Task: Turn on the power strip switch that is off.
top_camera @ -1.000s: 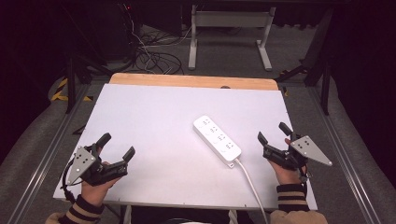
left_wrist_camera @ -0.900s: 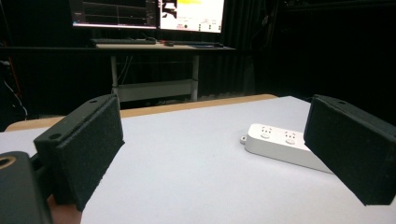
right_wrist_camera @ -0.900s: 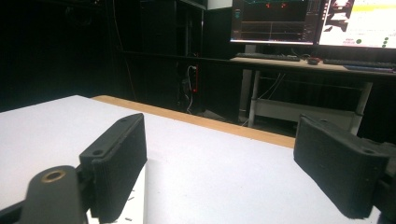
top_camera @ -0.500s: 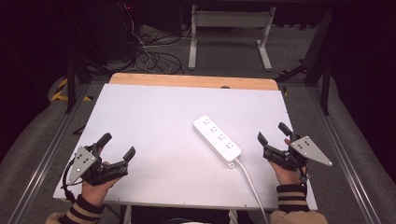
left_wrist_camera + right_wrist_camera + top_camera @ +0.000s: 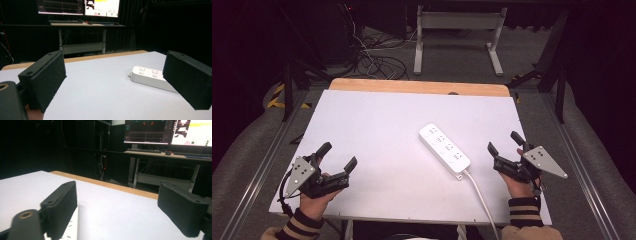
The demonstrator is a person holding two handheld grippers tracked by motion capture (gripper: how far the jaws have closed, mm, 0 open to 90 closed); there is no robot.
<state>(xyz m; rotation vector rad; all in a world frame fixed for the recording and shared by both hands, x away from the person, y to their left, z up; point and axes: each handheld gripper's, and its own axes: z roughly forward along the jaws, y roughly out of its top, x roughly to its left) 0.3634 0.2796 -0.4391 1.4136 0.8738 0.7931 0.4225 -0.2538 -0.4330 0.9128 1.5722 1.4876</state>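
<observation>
A white power strip (image 5: 444, 148) lies diagonally on the white table (image 5: 372, 125), right of centre, and its white cable (image 5: 479, 197) runs off the front edge. My left gripper (image 5: 339, 155) rests at the front left, open and holding nothing, well away from the strip. In the left gripper view the left gripper (image 5: 112, 72) has its jaws wide apart, and the power strip (image 5: 150, 77) lies beyond the right one. My right gripper (image 5: 503, 142) is open just right of the strip's cable end. In the right gripper view the right gripper (image 5: 120, 197) is empty, with the power strip (image 5: 74, 226) behind its left jaw.
A wooden strip (image 5: 417, 87) borders the table's far edge. Beyond it are a desk frame (image 5: 457, 30) and floor cables (image 5: 372, 62). Monitors (image 5: 77, 6) sit on a desk behind. Metal rails (image 5: 257, 165) run along both sides of the table.
</observation>
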